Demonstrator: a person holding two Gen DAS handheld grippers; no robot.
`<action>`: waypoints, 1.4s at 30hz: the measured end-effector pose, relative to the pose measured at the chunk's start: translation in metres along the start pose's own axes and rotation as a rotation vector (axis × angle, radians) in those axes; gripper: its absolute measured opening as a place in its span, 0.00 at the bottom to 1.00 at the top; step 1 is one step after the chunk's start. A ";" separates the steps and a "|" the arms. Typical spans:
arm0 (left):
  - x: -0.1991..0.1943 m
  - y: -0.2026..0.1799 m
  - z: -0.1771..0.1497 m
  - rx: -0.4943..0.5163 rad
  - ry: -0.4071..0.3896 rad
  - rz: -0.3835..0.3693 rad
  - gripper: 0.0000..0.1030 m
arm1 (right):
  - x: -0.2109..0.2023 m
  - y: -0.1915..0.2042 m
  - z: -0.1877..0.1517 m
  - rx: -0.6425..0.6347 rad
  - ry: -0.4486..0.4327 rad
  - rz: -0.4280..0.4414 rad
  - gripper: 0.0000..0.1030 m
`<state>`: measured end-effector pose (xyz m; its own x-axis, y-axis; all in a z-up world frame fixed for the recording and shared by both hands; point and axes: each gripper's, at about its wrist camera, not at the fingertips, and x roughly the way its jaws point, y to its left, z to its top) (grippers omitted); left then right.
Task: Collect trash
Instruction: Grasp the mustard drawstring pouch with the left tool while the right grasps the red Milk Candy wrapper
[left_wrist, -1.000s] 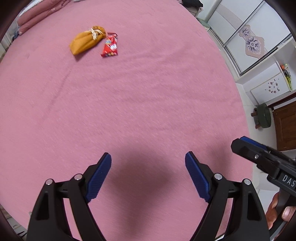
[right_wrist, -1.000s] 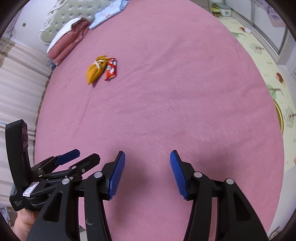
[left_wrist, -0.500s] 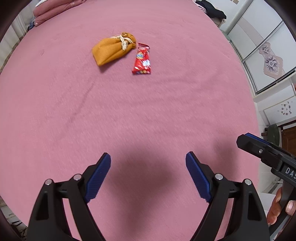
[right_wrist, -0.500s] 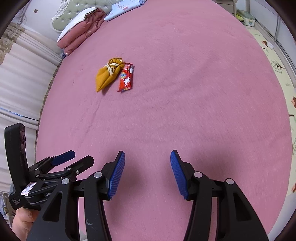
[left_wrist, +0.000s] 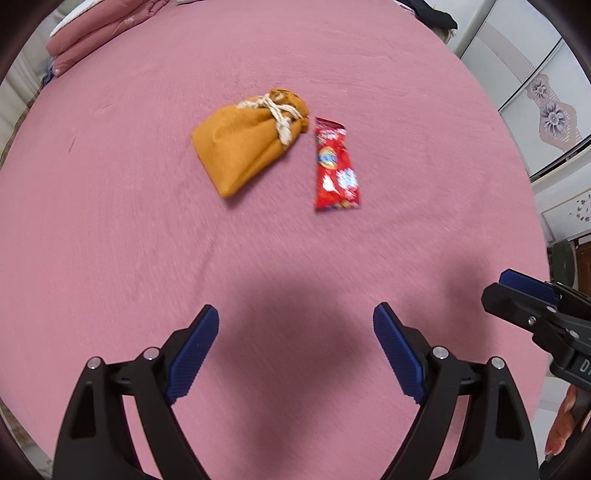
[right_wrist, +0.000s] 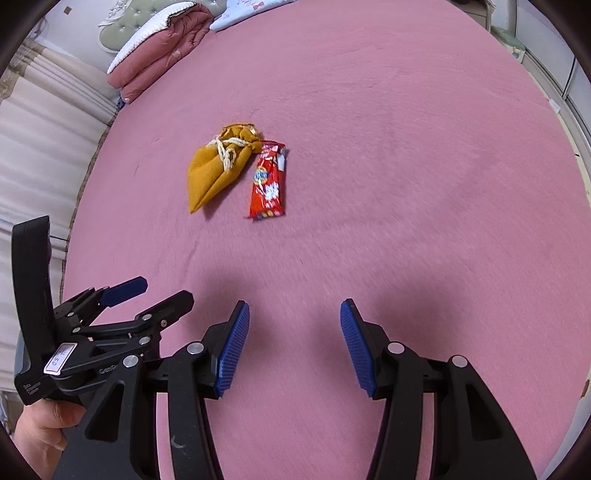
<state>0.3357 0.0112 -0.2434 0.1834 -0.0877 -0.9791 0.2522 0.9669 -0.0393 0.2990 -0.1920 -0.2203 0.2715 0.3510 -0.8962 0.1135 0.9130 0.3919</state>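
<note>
A red snack wrapper (left_wrist: 336, 166) lies flat on the pink bedspread (left_wrist: 110, 240), just right of a mustard drawstring pouch (left_wrist: 247, 144) tied with a pale cord. Both also show in the right wrist view, wrapper (right_wrist: 267, 182) and pouch (right_wrist: 218, 170). My left gripper (left_wrist: 295, 325) is open and empty, above the spread, short of both things. My right gripper (right_wrist: 293, 317) is open and empty, also short of them. Each gripper shows at the edge of the other's view: the right one (left_wrist: 517, 291), the left one (right_wrist: 147, 295).
A folded pink quilt (right_wrist: 159, 48) and a pale blue cloth (right_wrist: 251, 9) lie at the bed's far end by a green headboard (right_wrist: 122, 22). Curtains (right_wrist: 40, 122) hang left of the bed. White wardrobe doors (left_wrist: 535, 85) stand on the right.
Both grippers have moved forward toward the pouch and wrapper, which now appear larger and nearer the middle of each view. Both stay open and empty.
</note>
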 end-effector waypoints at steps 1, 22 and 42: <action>0.005 0.005 0.008 0.006 0.001 0.005 0.83 | 0.005 0.001 0.004 0.003 0.002 0.001 0.49; 0.086 0.043 0.111 0.136 -0.024 0.143 0.90 | 0.093 0.011 0.080 0.036 0.041 0.017 0.52; 0.104 0.053 0.134 0.087 0.014 -0.002 0.25 | 0.125 0.006 0.111 0.037 0.051 0.000 0.54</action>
<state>0.4949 0.0213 -0.3203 0.1697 -0.0856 -0.9818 0.3345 0.9421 -0.0243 0.4399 -0.1656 -0.3069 0.2226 0.3615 -0.9054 0.1489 0.9052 0.3980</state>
